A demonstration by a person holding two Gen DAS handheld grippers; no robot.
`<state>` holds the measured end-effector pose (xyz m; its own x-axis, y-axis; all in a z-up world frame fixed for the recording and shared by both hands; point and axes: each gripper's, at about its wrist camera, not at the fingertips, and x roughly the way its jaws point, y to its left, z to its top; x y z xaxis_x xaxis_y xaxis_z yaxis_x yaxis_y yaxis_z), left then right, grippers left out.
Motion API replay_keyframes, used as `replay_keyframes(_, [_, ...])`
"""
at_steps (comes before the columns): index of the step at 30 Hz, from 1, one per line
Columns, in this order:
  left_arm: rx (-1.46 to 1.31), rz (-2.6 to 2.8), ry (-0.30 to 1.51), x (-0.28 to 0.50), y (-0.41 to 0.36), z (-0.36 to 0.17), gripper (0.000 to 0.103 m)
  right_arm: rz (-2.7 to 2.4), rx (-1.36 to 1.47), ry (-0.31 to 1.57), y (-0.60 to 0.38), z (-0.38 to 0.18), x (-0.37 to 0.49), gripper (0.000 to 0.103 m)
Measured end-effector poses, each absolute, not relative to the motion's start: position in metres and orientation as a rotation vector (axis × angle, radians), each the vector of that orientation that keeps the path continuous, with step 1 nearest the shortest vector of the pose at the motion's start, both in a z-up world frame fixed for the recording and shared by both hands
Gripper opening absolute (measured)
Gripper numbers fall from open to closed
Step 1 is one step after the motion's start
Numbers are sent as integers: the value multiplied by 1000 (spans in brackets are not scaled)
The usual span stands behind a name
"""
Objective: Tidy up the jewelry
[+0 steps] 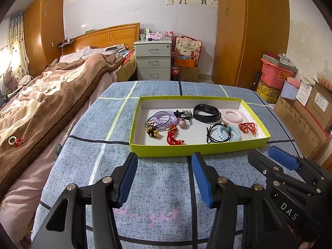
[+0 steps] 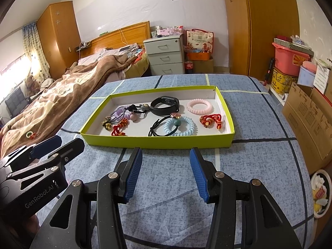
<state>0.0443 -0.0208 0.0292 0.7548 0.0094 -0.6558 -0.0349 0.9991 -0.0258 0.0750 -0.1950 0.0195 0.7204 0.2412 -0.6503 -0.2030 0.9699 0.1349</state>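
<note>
Hovering short of the green tray (image 2: 157,143), the left gripper (image 1: 164,178) and right gripper (image 2: 166,172) stood wide open and empty. Jewelry (image 2: 179,125) lay inside the tray; one bracelet (image 1: 14,141) lay apart on the blanket (image 1: 51,103). Any pinch should have taken one strand, avoiding tangles.

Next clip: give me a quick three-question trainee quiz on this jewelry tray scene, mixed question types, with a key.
1. True or false: the left gripper holds a hair tie.
2. Which lies nearest the tray's right wall? A) black wristband B) pink coil tie C) purple coil tie
3. Fill in: a stray ring with red beads lies on the ___ blanket.

Key: 1 false, both the left and the right gripper are open and empty; 2 B; 3 brown.
</note>
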Motion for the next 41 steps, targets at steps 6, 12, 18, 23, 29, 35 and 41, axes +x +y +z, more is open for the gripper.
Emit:
replay_keyframes(6, [-39,29,711,43,-22,29,57,245,55,727,-194,19,75,49])
replay_keyframes(12, [-38,29,711,40,-22,31,57,247,55,725,-194,20,74,49])
replay_keyframes(18, [-37,26,716,41,-23,31,57,246,55,727,-195,19,75,49])
replay_keyframes(23, [-38,26,717,41,-23,31,57,246,56,727,-195,20,75,49])
replay_keyframes(29, [-36,23,720,42,-22,30,57,246,56,727,-195,20,75,49])
replay_keyframes(35, [-33,15,719,41,-24,29,57,242,59,727,-193,19,71,49])
replay_keyframes(41, [-34,14,724,41,-25,28,57,242,59,727,-193,19,71,49])
